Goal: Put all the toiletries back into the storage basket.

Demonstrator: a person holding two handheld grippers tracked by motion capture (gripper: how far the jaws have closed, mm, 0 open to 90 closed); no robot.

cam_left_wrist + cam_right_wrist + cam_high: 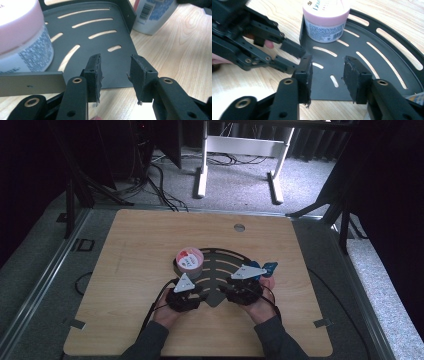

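Both claws, left (199,296) and right (223,291), hang open and empty over the black slotted tray (235,261) on the bench (140,240); pink-lidded jar (190,260) sits inside its corner wall, so it can't slide.

Dim, soft high view with dark edges; the gripper views are brighter, though the near pink jar (20,32) seems blurred.

The flat black corner shelf tray (218,270), a quarter-round metal plate with curved slots and a low rim, lies on the wooden table with its point toward the person, and a pink-lidded cream jar (190,261) stands upright in its far left corner, right against the rim.
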